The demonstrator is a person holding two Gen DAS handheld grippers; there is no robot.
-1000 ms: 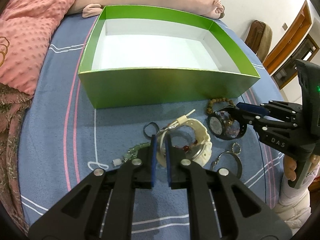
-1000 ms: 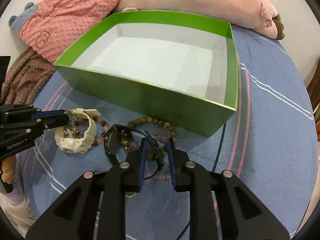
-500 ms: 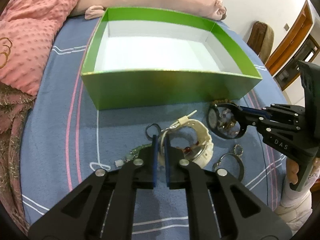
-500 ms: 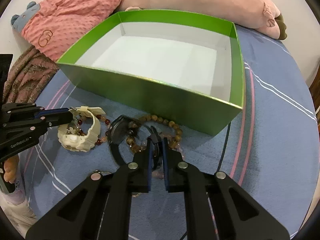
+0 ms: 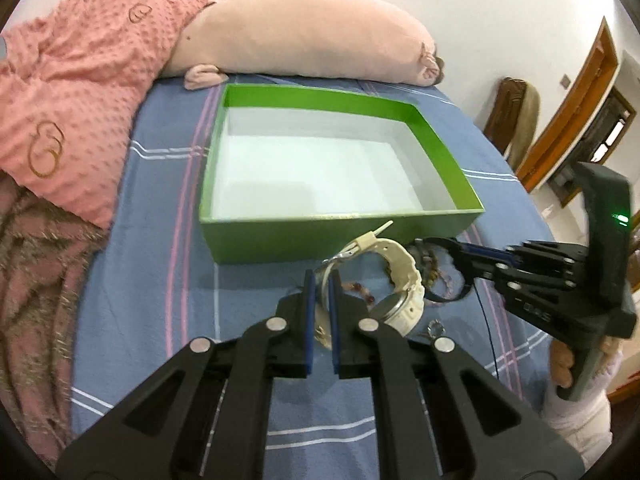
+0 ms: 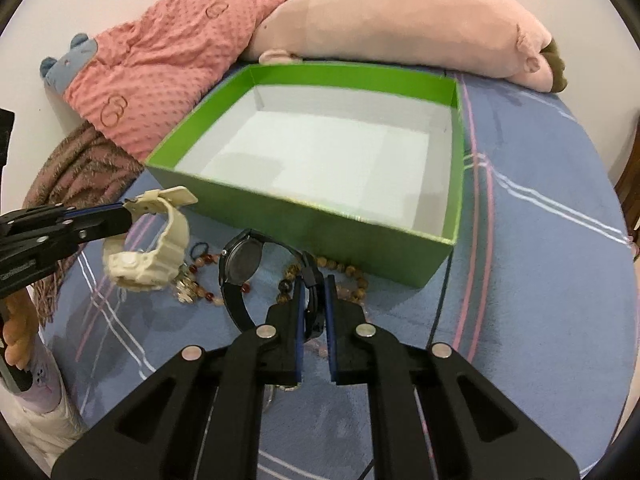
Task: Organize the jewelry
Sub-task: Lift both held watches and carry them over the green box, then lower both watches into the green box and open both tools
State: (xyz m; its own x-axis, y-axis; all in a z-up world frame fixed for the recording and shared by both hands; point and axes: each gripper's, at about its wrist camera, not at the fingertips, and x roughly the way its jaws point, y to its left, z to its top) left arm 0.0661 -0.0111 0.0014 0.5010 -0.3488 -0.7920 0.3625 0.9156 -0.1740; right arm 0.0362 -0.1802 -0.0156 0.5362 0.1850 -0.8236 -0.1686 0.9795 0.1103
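- Left wrist view: left gripper [image 5: 320,280] was clamped on the strap of the cream watch [image 5: 394,280], lifted before the green box [image 5: 340,240]; a thin pinch risked a slip.
- Right gripper [image 6: 312,304] pinched the black watch [image 6: 244,264] strap above the beads [image 6: 340,270]; snagging them was possible.

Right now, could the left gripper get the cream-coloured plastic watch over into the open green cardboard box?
Probably yes. The left gripper is shut on the cream-coloured plastic watch, which hangs lifted off the bed. The open green cardboard box sits just ahead with nothing visible inside, and only its low front wall stands between.
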